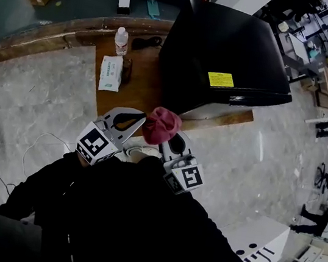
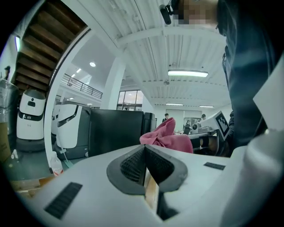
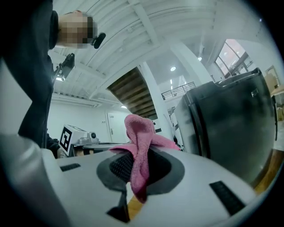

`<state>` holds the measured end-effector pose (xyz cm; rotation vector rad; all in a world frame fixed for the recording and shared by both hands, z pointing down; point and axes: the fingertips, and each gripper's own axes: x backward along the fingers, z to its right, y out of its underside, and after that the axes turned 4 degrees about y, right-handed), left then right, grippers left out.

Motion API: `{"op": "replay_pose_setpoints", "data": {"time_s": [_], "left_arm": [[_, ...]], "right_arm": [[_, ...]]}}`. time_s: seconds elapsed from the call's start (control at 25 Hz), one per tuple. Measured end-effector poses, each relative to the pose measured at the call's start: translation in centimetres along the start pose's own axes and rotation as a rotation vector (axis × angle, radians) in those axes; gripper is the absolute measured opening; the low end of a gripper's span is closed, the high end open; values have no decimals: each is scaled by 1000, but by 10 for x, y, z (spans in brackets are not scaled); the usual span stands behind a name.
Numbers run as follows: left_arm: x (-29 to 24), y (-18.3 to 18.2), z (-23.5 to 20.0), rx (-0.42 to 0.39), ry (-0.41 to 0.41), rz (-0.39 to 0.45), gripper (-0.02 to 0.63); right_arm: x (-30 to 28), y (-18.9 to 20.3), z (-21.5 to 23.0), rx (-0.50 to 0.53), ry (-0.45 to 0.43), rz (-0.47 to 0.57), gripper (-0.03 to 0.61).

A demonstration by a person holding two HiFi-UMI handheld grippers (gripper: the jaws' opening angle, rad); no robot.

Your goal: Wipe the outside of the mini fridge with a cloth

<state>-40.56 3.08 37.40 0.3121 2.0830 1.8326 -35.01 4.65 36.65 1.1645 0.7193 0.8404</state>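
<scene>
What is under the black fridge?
The fridge stands on a wooden table. The tabletop directly beneath it is covered, so nothing else there can be seen.

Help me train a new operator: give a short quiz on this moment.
1. True or false: the left claw grips the pink cloth.
2. What stands on the wooden table beside the black mini fridge? A. water bottle B. kettle C. mug
3. Fill in: the sticker on the black mini fridge is ___.
Key: 1 false, the right claw holds it; 2 A; 3 yellow.
</scene>
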Motion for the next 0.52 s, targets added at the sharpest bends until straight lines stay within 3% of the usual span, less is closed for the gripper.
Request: {"op": "replay_pose_setpoints", "data": {"time_s": [0.28, 0.52], "left_arm": [[1, -9, -3, -11, -9, 10, 5], [4, 4, -7, 1, -17, -13, 5]], "right_arm": [[6, -8, 7, 2, 36, 15, 55], [5, 0, 13, 17, 42, 10, 55]]}}
